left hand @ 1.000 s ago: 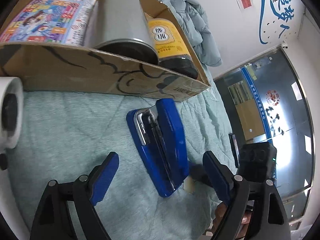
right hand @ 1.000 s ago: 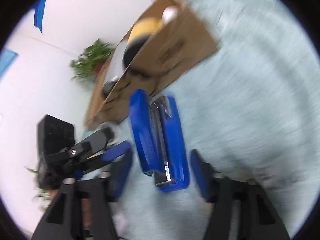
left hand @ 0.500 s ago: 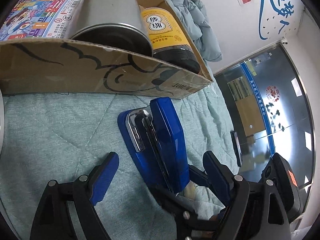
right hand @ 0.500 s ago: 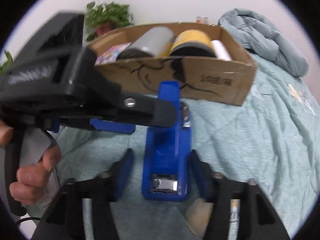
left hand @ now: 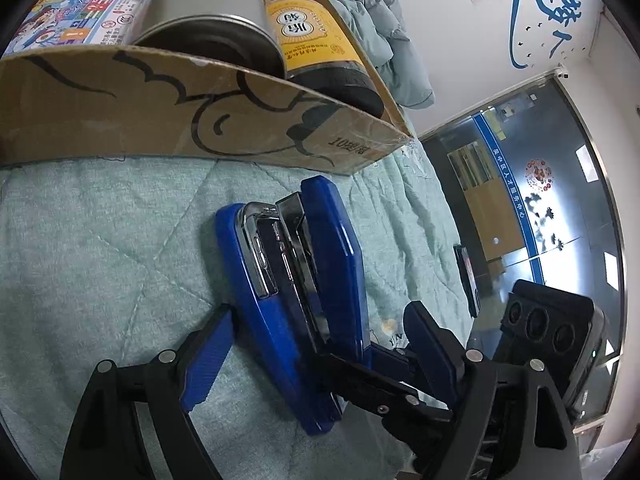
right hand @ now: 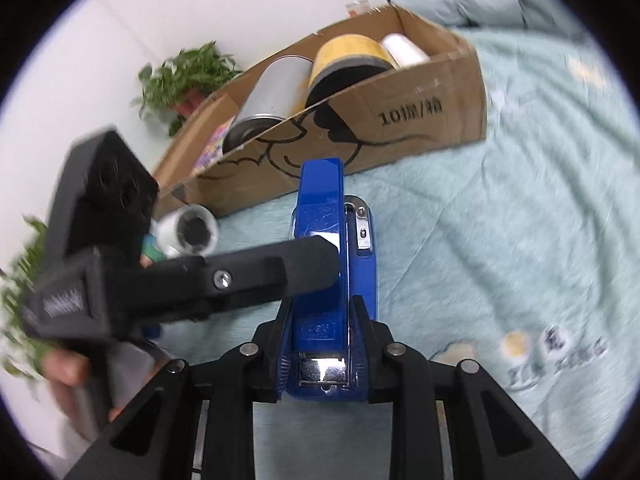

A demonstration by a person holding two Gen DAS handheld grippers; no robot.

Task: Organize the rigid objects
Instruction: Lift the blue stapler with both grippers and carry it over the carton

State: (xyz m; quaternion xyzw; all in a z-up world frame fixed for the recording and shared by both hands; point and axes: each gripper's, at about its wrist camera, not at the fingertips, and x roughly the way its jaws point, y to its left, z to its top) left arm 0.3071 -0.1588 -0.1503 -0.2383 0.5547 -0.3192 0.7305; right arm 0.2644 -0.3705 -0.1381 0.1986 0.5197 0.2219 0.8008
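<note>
A blue stapler [left hand: 304, 280] lies on its side on the teal bedspread [left hand: 100, 260], just in front of an open cardboard box [left hand: 168, 120]. My right gripper [right hand: 322, 356] is shut on the stapler's [right hand: 334, 240] near end, one pad on each flank. My left gripper [left hand: 316, 348] straddles the same stapler with its jaws closing. Its left pad [left hand: 208, 356] is close to the base and its right pad [left hand: 424, 340] stands apart. In the right wrist view, one left fingertip [right hand: 304, 264] reaches the stapler's left side.
The box holds a metal can [left hand: 208, 36], a yellow-labelled dark bottle [left hand: 312, 40], a colourful packet [left hand: 80, 4] and a white roll [right hand: 404, 48]. A white tube [right hand: 188, 232] lies beside the box. A jacket [left hand: 372, 28], a dark phone [left hand: 466, 280] and a potted plant [right hand: 188, 76] are nearby.
My right gripper swung in behind the stapler and shut on its near end. My left gripper's jaws have narrowed around the stapler, which now sits closer between them.
</note>
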